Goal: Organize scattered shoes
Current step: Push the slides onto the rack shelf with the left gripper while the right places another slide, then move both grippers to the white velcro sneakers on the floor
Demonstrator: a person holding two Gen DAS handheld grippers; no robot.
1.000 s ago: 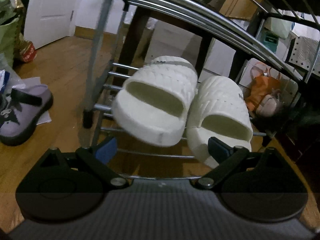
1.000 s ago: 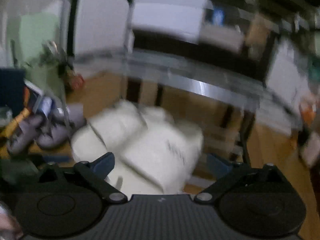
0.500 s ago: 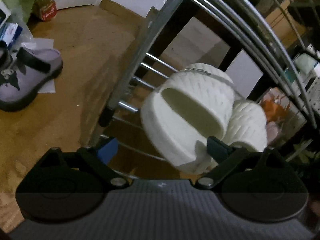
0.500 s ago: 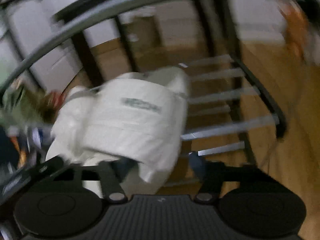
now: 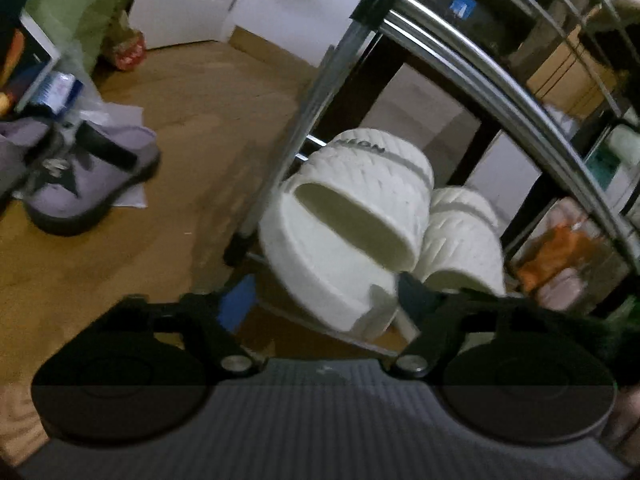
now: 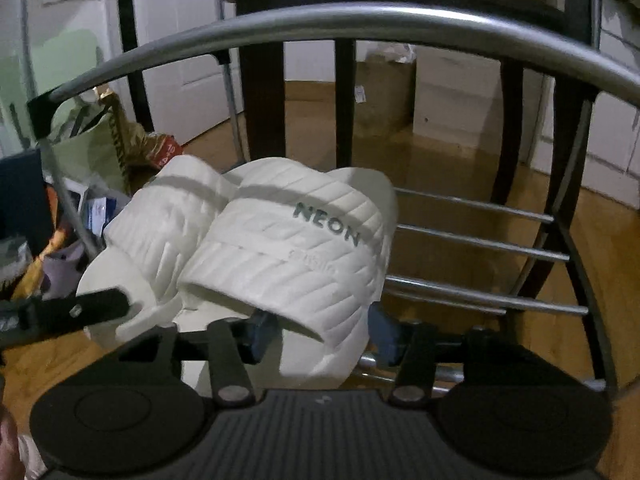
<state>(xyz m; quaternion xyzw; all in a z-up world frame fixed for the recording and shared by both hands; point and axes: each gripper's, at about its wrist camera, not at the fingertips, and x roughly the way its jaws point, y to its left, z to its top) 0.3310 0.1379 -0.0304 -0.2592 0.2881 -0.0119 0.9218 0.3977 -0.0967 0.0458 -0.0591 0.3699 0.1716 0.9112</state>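
**Two white slides on the rack, both claws slack**

- Left-wrist view, far left: two purple clogs (image 5: 92, 188) on the wooden floor (image 5: 192, 152). One is whole, the other is cut off by the frame edge. Matte uppers, thick dark soles, a black strap across the whole one.
- Centre: shoe rack (image 5: 500, 92) of round chrome tubes with black joints. The upper rails bow overhead in the fisheye view.
- Two white slides sit side by side and touching on the lower rails, heels toward the cameras. Left slide (image 5: 352, 232) and right slide (image 5: 460, 236) are chunky moulded foam. Their ribbed straps have a herringbone texture with grey lettering.
- Left claw (image 5: 326, 300): jaws have just been opening. The left slide's heel lies between them, and the blue pad stands clear of it.
- Right claw (image 6: 322, 334): jaws have just been opening. The rear of the right slide's strap sits between the fingers. No grip shows.
- Right-wrist view, right side: four bare lower rails (image 6: 480, 240), thin and straight.
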